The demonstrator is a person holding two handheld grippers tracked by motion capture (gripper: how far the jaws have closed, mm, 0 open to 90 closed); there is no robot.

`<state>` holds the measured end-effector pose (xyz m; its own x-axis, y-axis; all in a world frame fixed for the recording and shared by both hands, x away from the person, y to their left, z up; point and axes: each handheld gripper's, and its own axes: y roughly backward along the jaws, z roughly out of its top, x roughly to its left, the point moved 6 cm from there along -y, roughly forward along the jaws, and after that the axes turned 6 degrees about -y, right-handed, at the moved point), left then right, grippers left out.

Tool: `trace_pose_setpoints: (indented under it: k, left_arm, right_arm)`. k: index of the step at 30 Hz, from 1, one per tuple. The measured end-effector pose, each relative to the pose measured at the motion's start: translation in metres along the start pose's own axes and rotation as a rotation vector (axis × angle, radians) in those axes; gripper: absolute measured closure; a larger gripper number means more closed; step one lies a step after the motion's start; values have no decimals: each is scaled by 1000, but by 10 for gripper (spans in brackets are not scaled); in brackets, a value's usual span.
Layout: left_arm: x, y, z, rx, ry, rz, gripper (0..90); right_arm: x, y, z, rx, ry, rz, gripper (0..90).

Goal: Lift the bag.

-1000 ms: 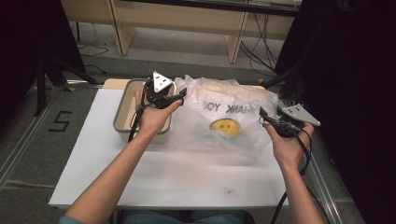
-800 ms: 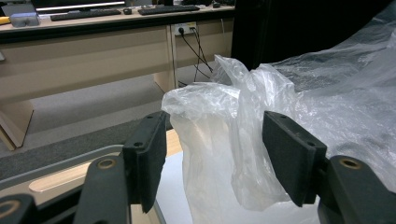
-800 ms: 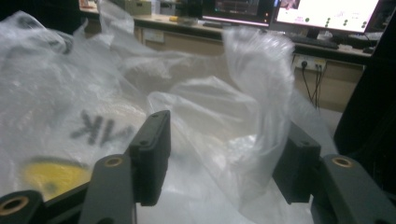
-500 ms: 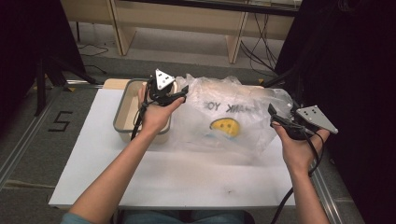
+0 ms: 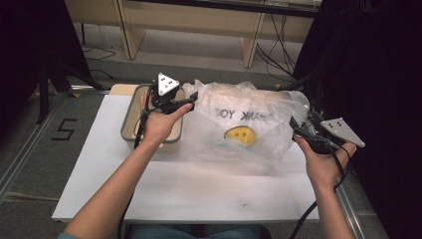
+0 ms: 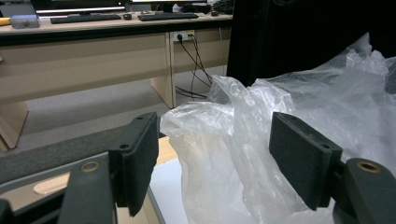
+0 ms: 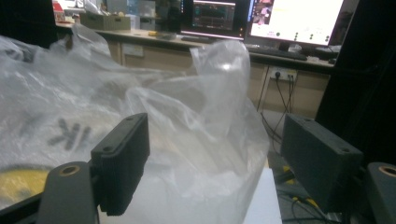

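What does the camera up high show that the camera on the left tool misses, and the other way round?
The high view shows the white table, the beige bin under the left hand, the bag's yellow smiley and the right tool, open beside the bag. The left tool view shows a desk with a keyboard and a wall socket. Both show the clear plastic bag and the left tool, whose open pads stand either side of a fold without pressing it.

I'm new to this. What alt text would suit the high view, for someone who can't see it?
A person's two hands each hold an open gripper, left and right, at either end of a crumpled clear plastic bag on a white table. A tray sits under the left hand.
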<state>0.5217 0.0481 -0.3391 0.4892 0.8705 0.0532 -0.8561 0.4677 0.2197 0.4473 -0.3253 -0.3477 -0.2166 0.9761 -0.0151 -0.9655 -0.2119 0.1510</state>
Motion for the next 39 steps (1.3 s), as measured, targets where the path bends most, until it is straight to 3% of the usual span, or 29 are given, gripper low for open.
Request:
trace_pose_setpoints:
  k: [7, 19, 27, 39]
  left_arm:
    - [2, 8, 8, -37, 18, 2, 307]
    - [0, 14, 20, -77, 36, -13, 297]
    - [9, 21, 27, -92, 43, 2, 297]
    - [27, 38, 22, -81, 40, 31, 292]
  right_arm:
    - [-5, 1, -10, 26, -16, -2, 265]
    - [-1, 0, -10, 30, -11, 11, 275]
    - [1, 2, -11, 37, -1, 16, 276]
    - [-2, 8, -17, 55, 0, 25, 281]
